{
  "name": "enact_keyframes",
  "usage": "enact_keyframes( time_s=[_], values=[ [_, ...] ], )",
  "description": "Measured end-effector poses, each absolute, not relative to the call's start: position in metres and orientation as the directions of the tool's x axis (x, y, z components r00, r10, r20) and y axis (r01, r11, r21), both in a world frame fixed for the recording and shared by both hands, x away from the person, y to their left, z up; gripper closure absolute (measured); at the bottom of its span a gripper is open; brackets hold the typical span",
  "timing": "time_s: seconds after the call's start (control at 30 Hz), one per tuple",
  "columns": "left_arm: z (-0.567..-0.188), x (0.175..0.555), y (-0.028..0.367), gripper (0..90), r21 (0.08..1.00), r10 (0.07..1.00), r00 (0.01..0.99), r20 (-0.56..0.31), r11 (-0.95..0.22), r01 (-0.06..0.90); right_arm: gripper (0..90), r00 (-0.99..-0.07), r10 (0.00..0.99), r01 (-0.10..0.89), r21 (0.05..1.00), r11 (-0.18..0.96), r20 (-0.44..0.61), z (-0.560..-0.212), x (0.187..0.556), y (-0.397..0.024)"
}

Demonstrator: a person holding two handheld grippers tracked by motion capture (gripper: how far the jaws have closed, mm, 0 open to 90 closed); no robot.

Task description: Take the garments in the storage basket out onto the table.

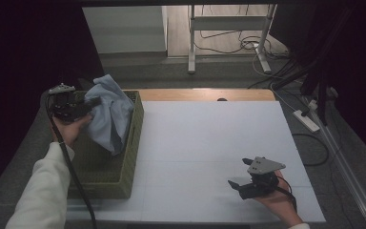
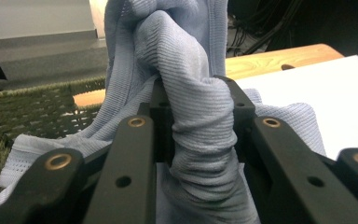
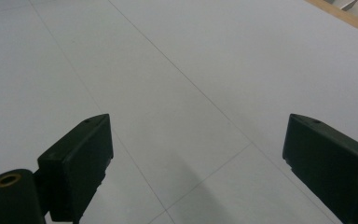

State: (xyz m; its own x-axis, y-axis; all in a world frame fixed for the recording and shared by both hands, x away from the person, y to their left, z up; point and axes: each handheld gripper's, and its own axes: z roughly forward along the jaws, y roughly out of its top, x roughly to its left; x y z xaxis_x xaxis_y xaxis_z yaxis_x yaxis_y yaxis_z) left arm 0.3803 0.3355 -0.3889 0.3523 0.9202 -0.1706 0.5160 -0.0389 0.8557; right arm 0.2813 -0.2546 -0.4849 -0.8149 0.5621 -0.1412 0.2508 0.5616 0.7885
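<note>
Jaws, left gripper point(image 1: 91, 101): closed on a bunched fold of the light blue cloth point(image 1: 106, 112), which I hold up over the far end of the green woven basket point(image 1: 132, 143); in the left gripper view the ribbed fabric point(image 2: 193, 112) is pinched between the two black jaws and rises above them, with more of it draped below. Jaws, right gripper point(image 1: 241, 173): wide apart and holding nothing, resting low over the white tabletop point(image 1: 209, 138), well to the right of the basket; the right gripper view shows bare white surface point(image 3: 177, 84) between the jaws. Progress, as I judge it: the cloth is gripped and lifted, but its lower part hangs inside the basket and against its right wall, so it is not yet clear of the basket; carrying it out and setting it down on the tabletop is left. Obstacles: the basket's right wall, which the hanging cloth could catch on. Other items: a wooden strip point(image 1: 205, 94) beyond the basket along the tabletop's far edge; a metal stand point(image 1: 228, 28) and floor cables point(image 1: 310, 114) farther off, none in my path.
</note>
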Motion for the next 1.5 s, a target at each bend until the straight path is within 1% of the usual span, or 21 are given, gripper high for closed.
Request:
enact_keyframes(
  time_s=[0.43, 1.13, 1.33, 1.5],
  values=[
    [-0.378, 0.374, 0.342, 71.0, 0.878, 0.916, 0.346, -0.201, 0.012, 0.479, 8.8, -0.816, 0.561, 0.251, 0.788, 0.562, -0.141, -0.485, 0.281, -0.254],
    [-0.354, 0.361, 0.352, 71.0, 0.909, 0.916, 0.338, -0.216, 0.062, 0.413, 8.8, -0.816, 0.561, 0.250, 0.789, 0.562, -0.142, -0.485, 0.281, -0.254],
    [-0.342, 0.356, 0.356, 71.0, 0.918, 0.913, 0.342, -0.223, 0.078, 0.389, 8.8, -0.816, 0.560, 0.250, 0.788, 0.562, -0.141, -0.485, 0.281, -0.253],
    [-0.339, 0.354, 0.355, 71.1, 0.920, 0.909, 0.351, -0.225, 0.080, 0.383, 8.8, -0.816, 0.560, 0.250, 0.789, 0.562, -0.141, -0.485, 0.281, -0.253]
  ],
)
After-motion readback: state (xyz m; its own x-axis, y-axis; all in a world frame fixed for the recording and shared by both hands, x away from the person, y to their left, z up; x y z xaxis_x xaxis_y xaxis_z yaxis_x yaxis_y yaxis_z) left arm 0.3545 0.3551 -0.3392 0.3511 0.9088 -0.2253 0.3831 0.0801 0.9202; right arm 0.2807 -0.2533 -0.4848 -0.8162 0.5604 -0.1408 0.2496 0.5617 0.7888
